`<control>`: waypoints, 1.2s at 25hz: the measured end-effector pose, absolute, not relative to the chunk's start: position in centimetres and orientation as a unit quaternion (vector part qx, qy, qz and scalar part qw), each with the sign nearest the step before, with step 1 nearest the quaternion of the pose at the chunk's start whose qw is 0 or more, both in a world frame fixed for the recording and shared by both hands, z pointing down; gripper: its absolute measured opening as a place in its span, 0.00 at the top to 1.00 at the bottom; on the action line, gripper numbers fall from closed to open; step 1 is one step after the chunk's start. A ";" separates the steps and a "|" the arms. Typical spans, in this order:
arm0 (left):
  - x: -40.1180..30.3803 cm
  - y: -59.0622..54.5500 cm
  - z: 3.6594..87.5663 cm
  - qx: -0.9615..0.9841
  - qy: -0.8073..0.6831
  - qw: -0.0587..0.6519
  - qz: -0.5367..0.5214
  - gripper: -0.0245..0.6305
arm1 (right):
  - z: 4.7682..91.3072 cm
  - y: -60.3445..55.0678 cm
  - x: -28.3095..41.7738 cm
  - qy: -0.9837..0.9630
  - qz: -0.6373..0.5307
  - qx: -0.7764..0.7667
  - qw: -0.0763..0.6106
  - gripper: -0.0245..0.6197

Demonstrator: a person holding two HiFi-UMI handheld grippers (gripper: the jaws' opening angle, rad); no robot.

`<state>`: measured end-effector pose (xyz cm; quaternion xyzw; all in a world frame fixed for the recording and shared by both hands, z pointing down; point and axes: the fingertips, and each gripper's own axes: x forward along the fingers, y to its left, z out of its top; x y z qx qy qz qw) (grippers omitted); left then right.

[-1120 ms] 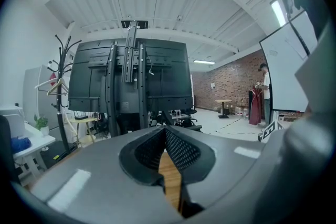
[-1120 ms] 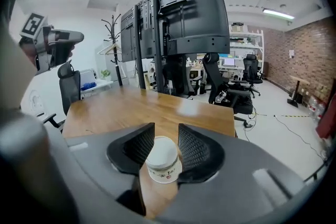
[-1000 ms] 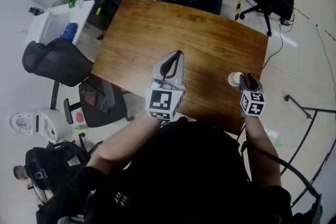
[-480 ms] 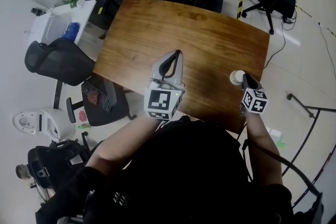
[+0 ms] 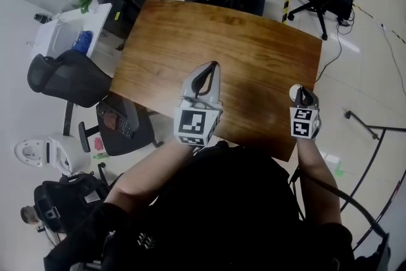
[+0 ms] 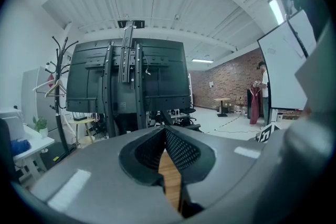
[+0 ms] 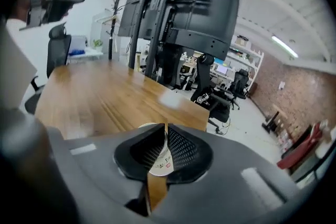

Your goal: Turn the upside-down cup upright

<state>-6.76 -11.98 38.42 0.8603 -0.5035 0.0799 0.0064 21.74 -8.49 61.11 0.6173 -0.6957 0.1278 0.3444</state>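
A small white paper cup (image 5: 294, 92) sits near the right edge of the wooden table (image 5: 241, 41). My right gripper (image 5: 302, 91) is over it, its jaws closing, with the cup's wall pinched between them. In the right gripper view the cup (image 7: 159, 161) shows through the gap behind the nearly meeting tips of the right gripper (image 7: 165, 127), with printed marks on it. Whether its mouth faces up or down cannot be told. My left gripper (image 5: 214, 65) hovers over the table's near middle, shut and empty; in the left gripper view the left gripper (image 6: 166, 129) has its tips together.
A black office chair (image 5: 66, 76) and a white side table (image 5: 66, 32) stand left of the table. Another chair (image 5: 124, 124) is tucked at the near left corner. A dark monitor stand (image 7: 194, 2) rises beyond the far edge. The cup is close to the table's right edge.
The right gripper's jaws closed in on the cup and the gripper rolled. The cup shifted slightly right toward the table edge. The left gripper stayed still.
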 end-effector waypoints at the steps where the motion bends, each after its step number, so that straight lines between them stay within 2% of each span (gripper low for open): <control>1: -6.7 -12.0 38.5 0.861 -0.503 0.006 0.080 0.96 | 61.1 -8.5 21.7 -0.691 0.110 0.612 0.369 0.93; 3: -6.7 -12.0 38.5 0.861 -0.501 0.005 0.081 0.96 | 61.1 -8.6 20.9 -0.691 0.084 0.598 0.397 0.93; 5: -6.9 -12.1 38.4 0.861 -0.502 0.004 0.083 0.96 | 61.0 -8.8 19.4 -0.704 0.081 0.584 0.396 0.93; 7: -7.3 -12.2 38.4 0.860 -0.504 0.004 0.084 0.96 | 61.2 -8.9 17.4 -0.726 0.105 0.574 0.366 0.92; 11: -7.8 -12.3 38.3 0.859 -0.505 0.004 0.083 0.96 | 61.9 -8.4 14.8 -0.750 0.192 0.579 0.255 0.91; 13: -8.2 -12.3 38.3 0.858 -0.506 0.005 0.084 0.96 | 62.4 -8.2 14.4 -0.748 0.213 0.583 0.234 0.91; 15: -8.6 -12.3 38.5 0.856 -0.509 0.008 0.085 0.96 | 63.3 -8.1 13.9 -0.747 0.228 0.579 0.233 0.92; 16: -8.7 -12.3 38.6 0.855 -0.511 0.010 0.086 0.96 | 63.8 -8.1 13.9 -0.746 0.237 0.576 0.236 0.96; 21: -8.8 -12.4 38.7 0.856 -0.510 0.016 0.085 0.96 | 65.1 -7.8 13.5 -0.746 0.255 0.563 0.250 0.96; 25: -8.8 -12.3 38.8 0.855 -0.511 0.017 0.082 0.96 | 63.6 -8.1 14.4 -0.755 0.227 0.568 0.236 0.96; 28: -8.8 -12.3 38.6 0.855 -0.512 0.016 0.079 0.96 | 61.8 -8.1 17.6 -0.731 0.187 0.611 0.238 0.92; 30: -8.8 -12.4 38.7 0.855 -0.513 0.016 0.077 0.96 | 62.2 -7.6 19.9 -0.705 0.200 0.632 0.250 0.79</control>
